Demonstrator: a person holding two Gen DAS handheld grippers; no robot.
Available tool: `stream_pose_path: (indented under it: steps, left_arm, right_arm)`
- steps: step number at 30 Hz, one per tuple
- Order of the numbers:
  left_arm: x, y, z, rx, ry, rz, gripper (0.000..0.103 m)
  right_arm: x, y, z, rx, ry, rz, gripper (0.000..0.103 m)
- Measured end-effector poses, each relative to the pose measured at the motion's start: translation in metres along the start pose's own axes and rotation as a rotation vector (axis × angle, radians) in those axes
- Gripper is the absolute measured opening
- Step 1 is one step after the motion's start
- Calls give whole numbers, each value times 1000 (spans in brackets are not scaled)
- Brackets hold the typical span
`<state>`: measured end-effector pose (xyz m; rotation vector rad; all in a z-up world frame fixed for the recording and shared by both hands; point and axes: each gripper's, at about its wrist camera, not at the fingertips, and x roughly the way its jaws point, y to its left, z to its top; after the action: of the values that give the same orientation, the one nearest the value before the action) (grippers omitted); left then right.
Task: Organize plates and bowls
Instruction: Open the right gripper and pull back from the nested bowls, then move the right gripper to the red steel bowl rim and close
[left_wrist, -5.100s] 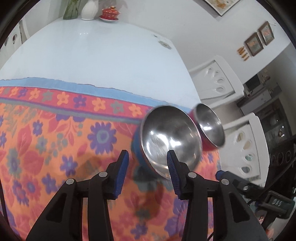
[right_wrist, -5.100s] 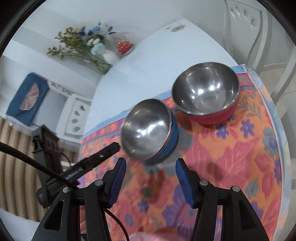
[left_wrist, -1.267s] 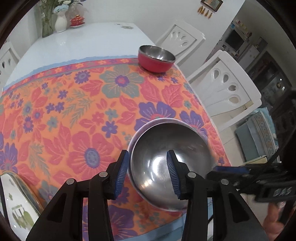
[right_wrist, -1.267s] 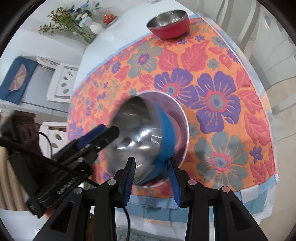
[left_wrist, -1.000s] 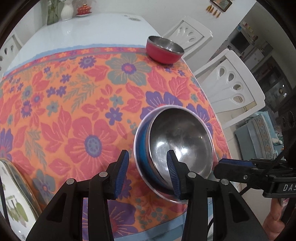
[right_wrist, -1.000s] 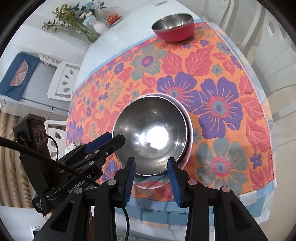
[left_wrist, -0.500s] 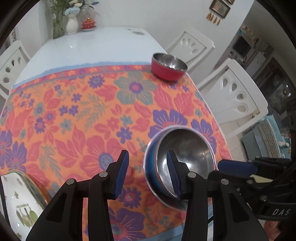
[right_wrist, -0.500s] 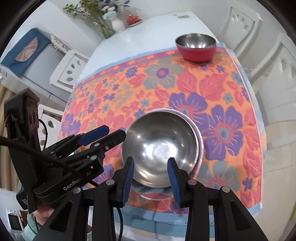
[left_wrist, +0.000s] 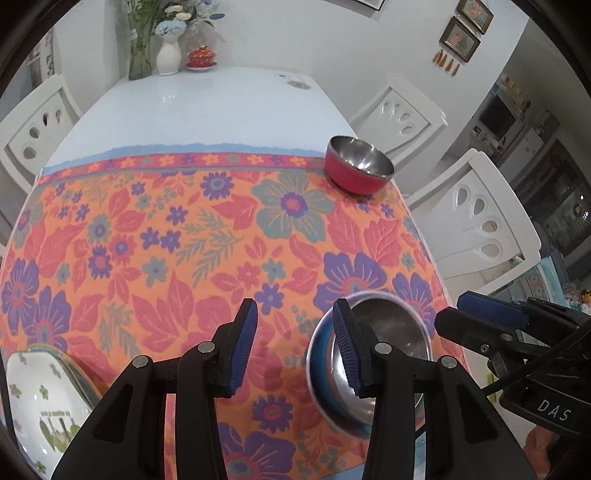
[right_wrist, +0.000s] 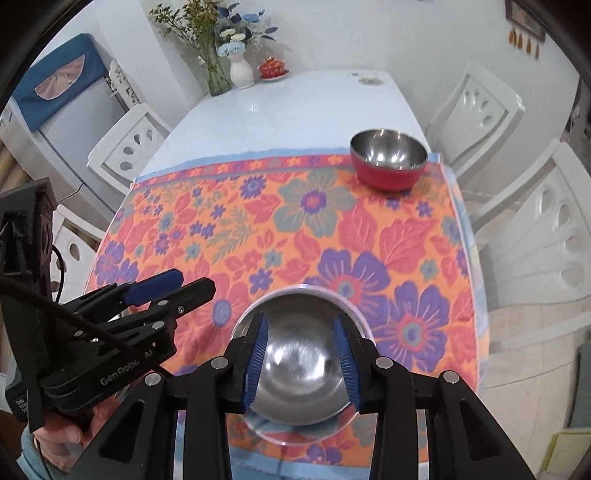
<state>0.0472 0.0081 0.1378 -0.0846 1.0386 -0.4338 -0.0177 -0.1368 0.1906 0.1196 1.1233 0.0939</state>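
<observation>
Steel shines inside the blue bowl (right_wrist: 301, 363), a round dish with a polished metal lining and a blue outer wall, sitting mouth-up on a pale round plate (right_wrist: 360, 319) near the front right edge of the worktop (left_wrist: 207, 107). Being round, it has no long axis; its opening faces straight up. In the left wrist view the same blue bowl (left_wrist: 384, 354) shows its blue flank on the left side and the plate (left_wrist: 314, 369) rim curving around it.

The right gripper (right_wrist: 301, 360) hangs above the blue bowl with its blue ribbed pads parted and nothing between them; whether they touch the rim cannot be told. The left gripper (left_wrist: 293, 347) is also spread wide and empty, held over the cloth just left of the bowl, its right finger overlapping the bowl's near-left rim in view. In the right wrist view the left gripper (right_wrist: 173, 286) reaches in from the left, tilted slightly upward, with a hand (right_wrist: 55, 428) under its body.

A red bowl (left_wrist: 356, 170), also steel-lined and upright, stands well apart at the far right corner of the floral tablecloth (left_wrist: 184, 236), a woven orange fabric with purple and red flowers and a blue border. A white patterned dish (left_wrist: 44, 406) lies at the near left. Beyond the cloth the worktop is glossy white, with a white vase (left_wrist: 168, 57) of flowers at its far end.
</observation>
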Motion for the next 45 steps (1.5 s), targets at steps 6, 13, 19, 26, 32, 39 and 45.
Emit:
stream_pose_path:
  steps: [6, 13, 19, 26, 32, 39, 45]
  left_arm:
    - [4, -8, 20, 17, -35, 5, 40]
    - [12, -8, 49, 14, -65, 3, 40]
    - [30, -7, 74, 29, -69, 1, 40]
    - [63, -15, 105, 57, -54, -10, 40]
    - [93, -22, 128, 72, -31, -25, 40]
    - [133, -28, 152, 56, 27, -74, 42]
    - [161, -27, 168, -20, 52, -138, 69]
  right_arm:
    - [-2, 0, 25, -30, -37, -35, 41]
    - [3, -3, 59, -29, -83, -50, 45]
    - [17, -12, 84, -26, -89, -75, 45]
    - [41, -36, 109, 15, -88, -104, 45]
    - [66, -61, 123, 37, -71, -156, 46]
    - [90, -106, 135, 117, -50, -176, 46]
    - [104, -158, 145, 256, -51, -135, 54]
